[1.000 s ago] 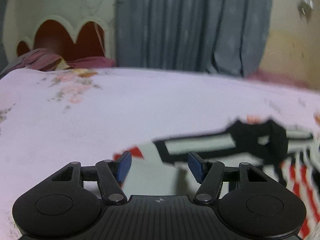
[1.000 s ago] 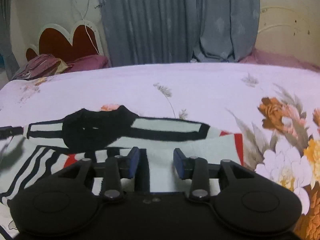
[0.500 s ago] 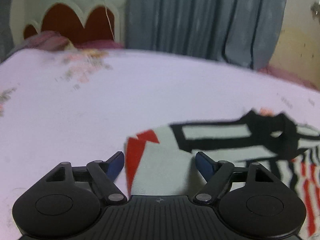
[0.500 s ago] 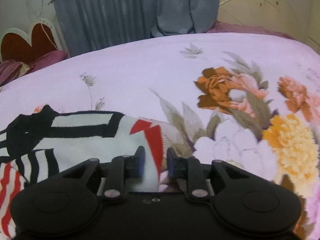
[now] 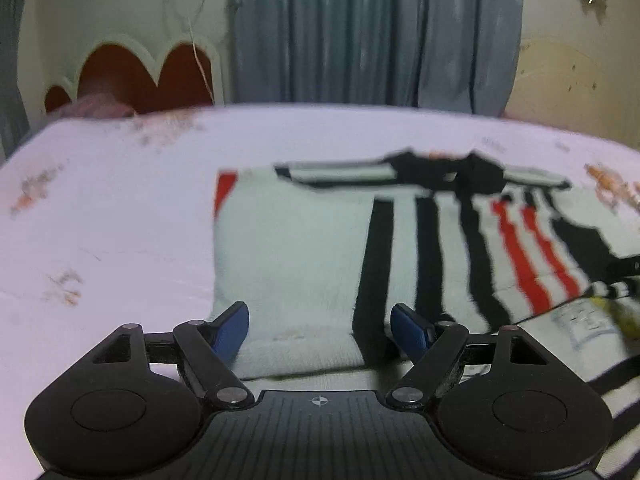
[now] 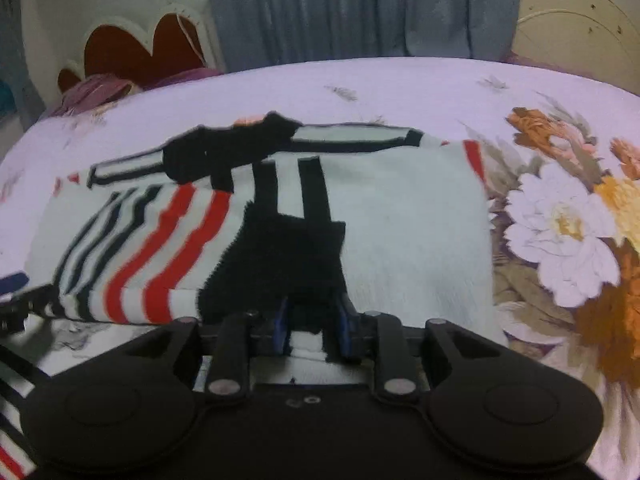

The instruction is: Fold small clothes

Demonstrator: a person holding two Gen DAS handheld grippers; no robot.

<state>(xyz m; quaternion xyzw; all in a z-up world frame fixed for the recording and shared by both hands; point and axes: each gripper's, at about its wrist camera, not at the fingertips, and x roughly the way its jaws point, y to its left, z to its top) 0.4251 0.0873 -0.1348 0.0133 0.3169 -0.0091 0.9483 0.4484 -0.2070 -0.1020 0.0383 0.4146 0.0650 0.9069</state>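
This is looking like a bedroom in a home. A big bed (image 6: 400,88) with a flowery sheet is filling the room, pillows (image 6: 96,90) are lying by a red headboard (image 5: 132,74), and grey curtains (image 5: 372,28) are hanging behind.

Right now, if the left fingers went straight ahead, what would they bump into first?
Probably the striped garment: its pale hem lies between the open left fingers, spread on the bed sheet. Depth is hard to judge.

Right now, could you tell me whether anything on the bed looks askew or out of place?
Nothing looks damaged or spilled. The striped garment lies partly folded on the floral bedsheet, its near hem bunched between the right hand-held gripper, whose jaws are opening. The left hand-held gripper is open over its pale edge.
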